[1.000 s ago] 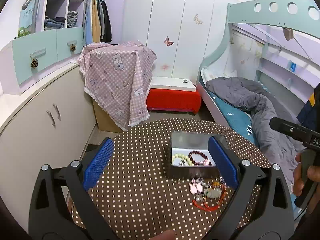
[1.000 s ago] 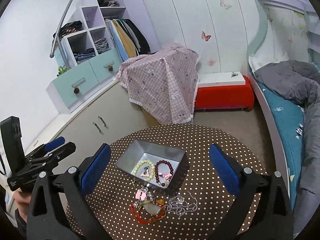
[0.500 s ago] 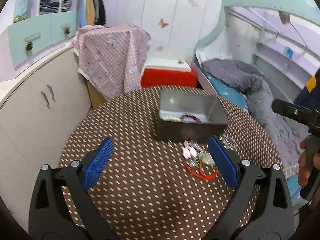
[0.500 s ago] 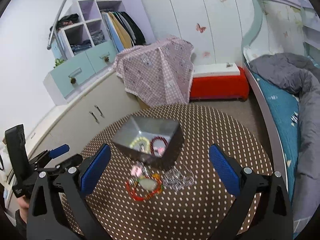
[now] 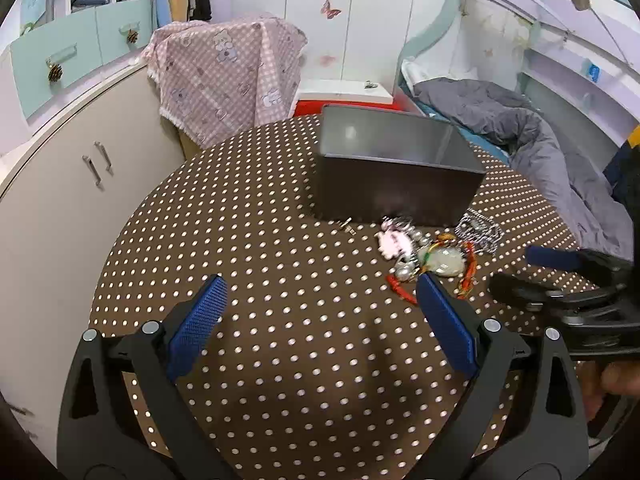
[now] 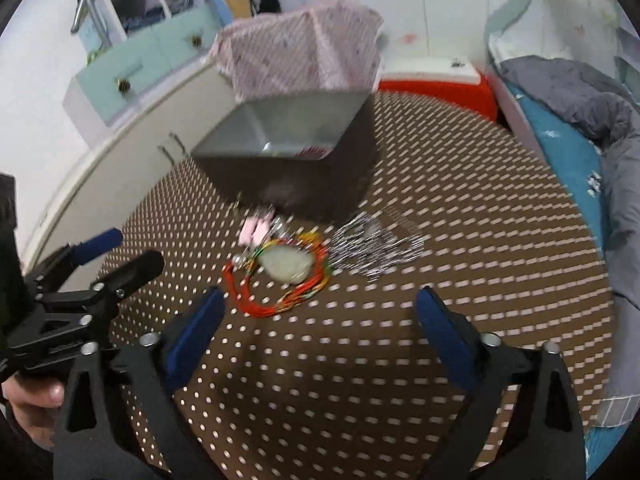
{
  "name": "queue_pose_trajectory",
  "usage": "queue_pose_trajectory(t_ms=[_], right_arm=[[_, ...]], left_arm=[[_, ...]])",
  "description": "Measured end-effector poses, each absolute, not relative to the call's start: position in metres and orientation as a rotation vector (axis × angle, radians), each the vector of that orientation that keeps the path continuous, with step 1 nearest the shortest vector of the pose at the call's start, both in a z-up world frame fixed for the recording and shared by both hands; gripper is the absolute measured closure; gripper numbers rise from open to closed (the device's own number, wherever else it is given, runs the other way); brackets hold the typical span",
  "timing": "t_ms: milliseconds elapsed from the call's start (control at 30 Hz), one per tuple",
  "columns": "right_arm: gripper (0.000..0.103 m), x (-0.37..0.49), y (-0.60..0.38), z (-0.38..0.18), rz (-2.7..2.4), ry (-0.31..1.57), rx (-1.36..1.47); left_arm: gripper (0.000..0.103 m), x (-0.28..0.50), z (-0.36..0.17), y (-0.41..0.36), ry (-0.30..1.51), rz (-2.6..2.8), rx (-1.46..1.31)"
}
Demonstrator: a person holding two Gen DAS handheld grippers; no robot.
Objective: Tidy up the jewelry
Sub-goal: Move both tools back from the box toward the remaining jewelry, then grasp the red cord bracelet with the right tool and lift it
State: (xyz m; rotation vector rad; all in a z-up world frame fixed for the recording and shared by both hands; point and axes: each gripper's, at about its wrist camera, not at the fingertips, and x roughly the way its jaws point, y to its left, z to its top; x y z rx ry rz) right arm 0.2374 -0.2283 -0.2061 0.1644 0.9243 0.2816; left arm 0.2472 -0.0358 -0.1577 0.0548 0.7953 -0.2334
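Both tongs — left; right — hover low, spread, empty.

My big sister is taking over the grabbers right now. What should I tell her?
Left tool: open, holding nothing, low over the dotted table.
Right tool: open, holding nothing too.
Metal box stands at the back; something red shows inside, too blurry to name.
Still loose in front of the box: red cord necklace with pale stone, pink charm, silver chain, small metal bit.
Left: put those in the box.

Both tongs, left and right, are black with ribbed blue pads and silver screws.
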Motion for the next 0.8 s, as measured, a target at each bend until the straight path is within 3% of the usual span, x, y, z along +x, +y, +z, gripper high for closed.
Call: queue_pose_trajectory(t_ms=[133, 200, 300, 367, 733, 800], right_arm=[[0.044, 0.242, -0.212, -0.217, 0.215, 0.919, 0.107], [0.071, 0.239, -0.201, -0.217, 0.182, 0.904, 0.015], [0.094, 0.23, -0.2, -0.217, 0.185, 0.893, -0.054], [0.099, 0.224, -0.212, -0.218, 0.193, 0.899, -0.038], [0.099, 0.197, -0.254, -0.222, 0.212, 0.908, 0.041], [0.099, 0.197, -0.253, -0.222, 0.217, 0.908, 0.049]], left_arm=[[0.009, 0.247, -0.161, -0.032, 0.803, -0.228, 0.06], [0.009, 0.248, -0.163, -0.035, 0.806, -0.233, 0.068], [0.009, 0.251, -0.166, -0.043, 0.811, -0.25, 0.088], [0.009, 0.251, -0.169, -0.05, 0.817, -0.262, 0.103], [0.01, 0.273, -0.194, -0.095, 0.885, -0.326, 0.203], [0.021, 0.278, -0.194, -0.097, 0.892, -0.342, 0.189]])
